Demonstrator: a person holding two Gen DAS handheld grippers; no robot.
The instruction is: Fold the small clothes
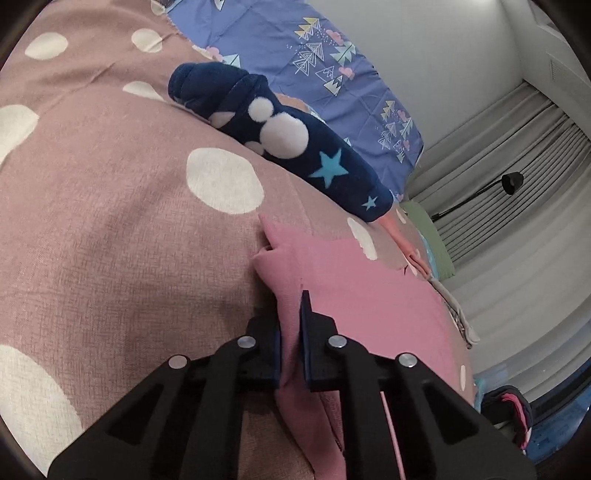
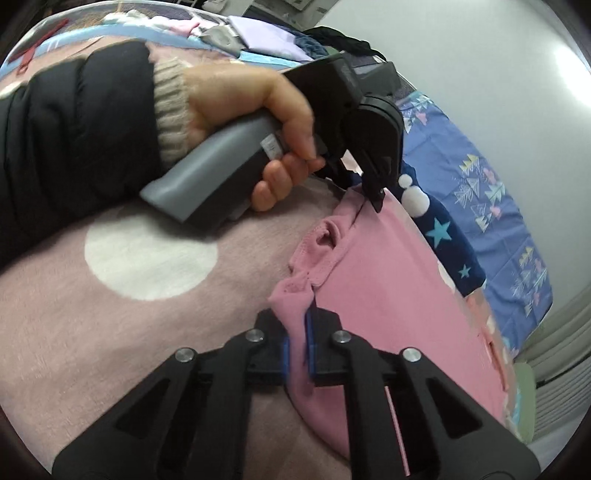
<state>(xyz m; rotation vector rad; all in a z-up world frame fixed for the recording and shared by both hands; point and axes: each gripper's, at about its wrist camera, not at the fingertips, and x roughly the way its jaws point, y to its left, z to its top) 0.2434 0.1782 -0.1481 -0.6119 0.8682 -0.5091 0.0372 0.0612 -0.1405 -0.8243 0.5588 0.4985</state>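
A small pink garment (image 1: 354, 291) lies on a dusty-pink bedspread with white dots (image 1: 110, 229). My left gripper (image 1: 291, 325) is shut on one edge of the garment, and the cloth bunches between its blue pads. In the right wrist view the pink garment (image 2: 388, 280) spreads to the right. My right gripper (image 2: 298, 332) is shut on a gathered corner near the neck opening. The left gripper (image 2: 376, 199) shows there too, held by a hand, pinching the far edge.
A navy fleece piece with white dots and blue stars (image 1: 295, 140) lies just beyond the pink garment. A blue patterned sheet (image 1: 314, 66) lies behind it. A wall, curtains (image 1: 517, 177) and a black lamp (image 1: 511, 182) are at the right. More clothes (image 2: 229, 33) are piled far back.
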